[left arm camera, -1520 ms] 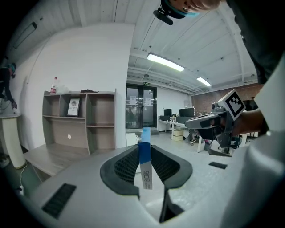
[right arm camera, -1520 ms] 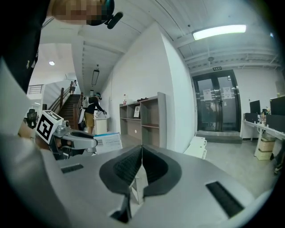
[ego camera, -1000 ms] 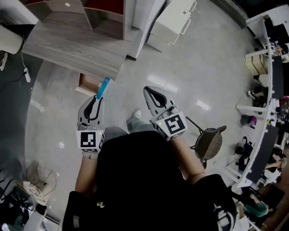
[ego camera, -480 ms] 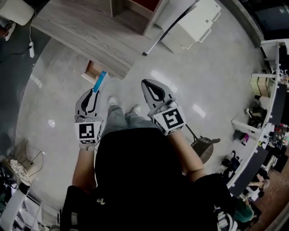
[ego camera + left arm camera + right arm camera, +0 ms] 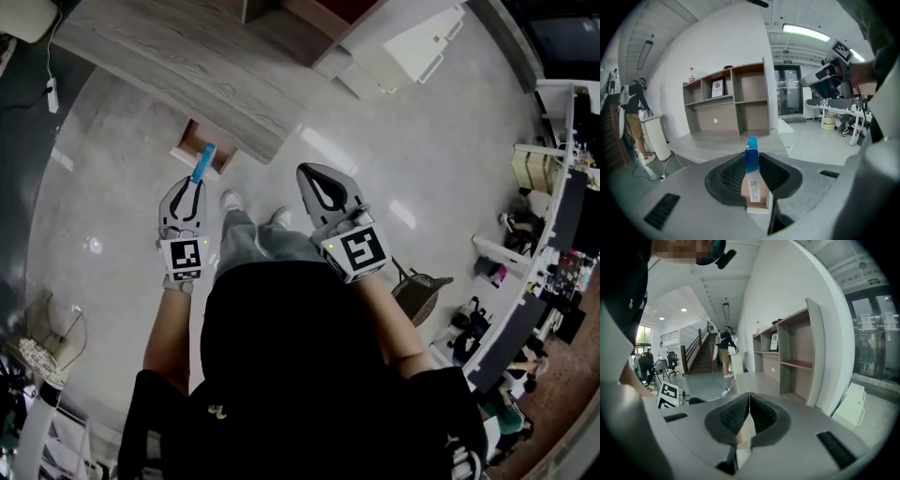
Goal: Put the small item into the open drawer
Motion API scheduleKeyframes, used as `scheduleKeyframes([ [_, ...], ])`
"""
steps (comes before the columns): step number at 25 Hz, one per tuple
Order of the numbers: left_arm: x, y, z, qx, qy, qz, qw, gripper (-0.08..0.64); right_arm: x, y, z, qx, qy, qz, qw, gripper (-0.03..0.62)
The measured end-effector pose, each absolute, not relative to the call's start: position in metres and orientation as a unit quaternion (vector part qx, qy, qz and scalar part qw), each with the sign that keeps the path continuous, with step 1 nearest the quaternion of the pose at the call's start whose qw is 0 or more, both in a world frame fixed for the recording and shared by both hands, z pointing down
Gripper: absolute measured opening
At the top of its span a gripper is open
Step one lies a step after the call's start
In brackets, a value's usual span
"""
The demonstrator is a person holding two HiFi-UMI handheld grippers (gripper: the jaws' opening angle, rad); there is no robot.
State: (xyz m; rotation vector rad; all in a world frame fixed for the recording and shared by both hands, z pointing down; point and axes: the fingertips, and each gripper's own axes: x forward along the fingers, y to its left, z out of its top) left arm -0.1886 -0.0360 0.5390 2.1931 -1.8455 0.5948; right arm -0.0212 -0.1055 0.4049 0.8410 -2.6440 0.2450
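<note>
My left gripper (image 5: 193,185) is shut on a small blue and white box (image 5: 202,163), which sticks out past its tips. In the left gripper view the box (image 5: 752,159) stands clamped upright between the dark pads. The open wooden drawer (image 5: 204,148) juts from under the grey wood-grain desk (image 5: 187,66), just beyond the box in the head view. My right gripper (image 5: 312,175) is held beside the left one, its jaws closed together with nothing between them (image 5: 747,397).
A shelf unit (image 5: 736,101) stands on the desk top. White panels (image 5: 427,42) lean at the back right. A wire waste basket (image 5: 424,295) sits to my right. A person (image 5: 632,117) stands far left. My feet (image 5: 253,208) are on the glossy floor.
I have moved closer to the desk: the drawer now lies right ahead of the left gripper's box. Both grippers keep their hold and posture.
</note>
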Motion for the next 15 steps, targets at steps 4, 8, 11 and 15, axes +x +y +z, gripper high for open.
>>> scheduleKeyframes([
  [4, -0.197, -0.046, 0.568, 0.756, -0.611, 0.215, 0.098, 0.089, -0.028, -0.106, 0.412, 0.302, -0.932, 0.084, 0.183, 0.012],
  [8, -0.199, -0.054, 0.604, 0.770, -0.586, 0.232, 0.100, 0.089, -0.028, -0.109, 0.423, 0.318, -0.922, 0.093, 0.199, 0.012],
  [11, -0.198, -0.060, 0.630, 0.779, -0.568, 0.245, 0.103, 0.089, -0.028, -0.112, 0.429, 0.327, -0.916, 0.099, 0.210, 0.012],
  [15, -0.198, -0.066, 0.659, 0.786, -0.551, 0.261, 0.102, 0.089, -0.028, -0.114, 0.438, 0.335, -0.910, 0.105, 0.221, 0.012],
])
